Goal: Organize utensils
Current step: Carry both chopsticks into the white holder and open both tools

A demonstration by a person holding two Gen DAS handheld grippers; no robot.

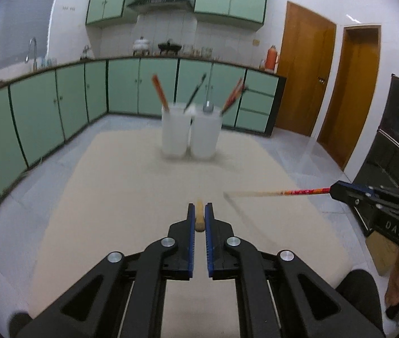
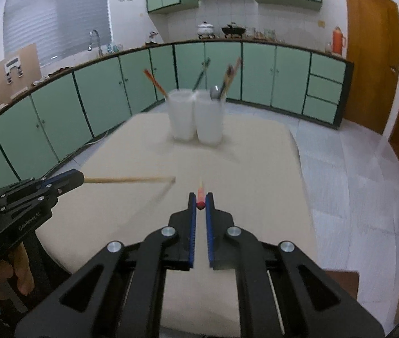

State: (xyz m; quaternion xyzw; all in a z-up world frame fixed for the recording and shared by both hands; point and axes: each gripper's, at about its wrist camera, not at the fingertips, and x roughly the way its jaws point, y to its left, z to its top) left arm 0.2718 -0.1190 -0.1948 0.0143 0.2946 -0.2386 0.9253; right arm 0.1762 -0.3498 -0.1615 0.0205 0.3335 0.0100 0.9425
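Beige table (image 1: pixel 132 186), green kitchen cabinets behind. Left gripper (image 1: pixel 199 214) clamps plain chopstick (image 2: pixel 126 180); right gripper (image 2: pixel 201 200) clamps red-patterned chopstick (image 1: pixel 300 191). Each length shows only in the opposite view.

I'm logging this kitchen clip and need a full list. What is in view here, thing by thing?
plain wooden chopstick: one, tan, clamped in the left gripper.
red-patterned chopstick: one, red and tan, clamped in the right gripper.
cups: two, translucent white, side by side at the table's far end, holding chopsticks and a spoon.
spoon: one, silver, in the right-hand cup.
table: one, beige top.
cabinets: pale green, along the walls.
doors: two, brown, right wall.
left gripper: black, blue pads.
right gripper: black, blue pads.
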